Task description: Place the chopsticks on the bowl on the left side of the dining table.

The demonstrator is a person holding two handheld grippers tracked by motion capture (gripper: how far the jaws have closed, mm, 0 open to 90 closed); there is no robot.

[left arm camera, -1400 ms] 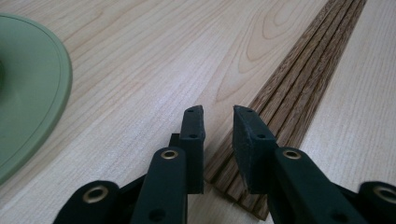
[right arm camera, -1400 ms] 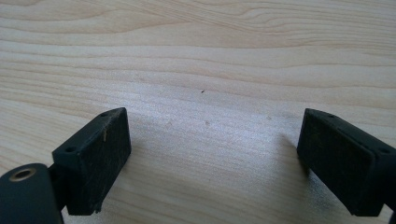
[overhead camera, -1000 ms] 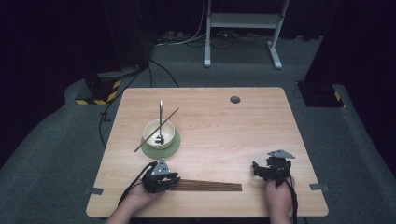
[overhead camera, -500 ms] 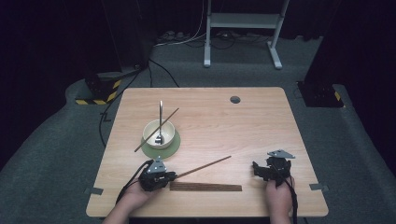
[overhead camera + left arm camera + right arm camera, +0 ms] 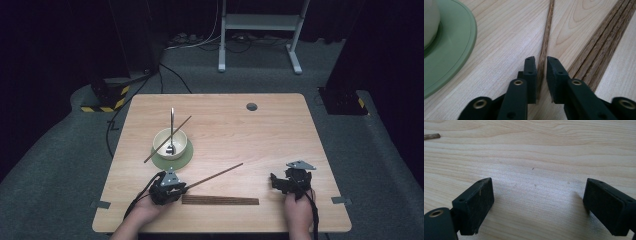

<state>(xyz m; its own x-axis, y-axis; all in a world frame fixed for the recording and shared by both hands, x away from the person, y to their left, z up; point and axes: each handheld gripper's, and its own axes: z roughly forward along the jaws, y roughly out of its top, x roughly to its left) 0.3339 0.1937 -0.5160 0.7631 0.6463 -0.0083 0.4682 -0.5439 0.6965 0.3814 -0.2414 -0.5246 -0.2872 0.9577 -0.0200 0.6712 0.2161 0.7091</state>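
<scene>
Left hand-held gripper [image 5: 181, 188] near tabletop's [image 5: 280, 130] front edge, jaws clamped on one brown chopstick [image 5: 215, 176] at its near end; jaws just been easing open a little, stick between pads. Chopstick slants up-right, far tip raised toward tabletop middle. Bundle of chopsticks [image 5: 220, 200] lies flat just beside it (parallel to front edge). White bowl [image 5: 170, 142] on green saucer [image 5: 184, 158] behind, holding spoon [image 5: 172, 131] and another stick. Right hand-held gripper [image 5: 280, 183] rests at right, jaws wide apart, nothing between.
</scene>
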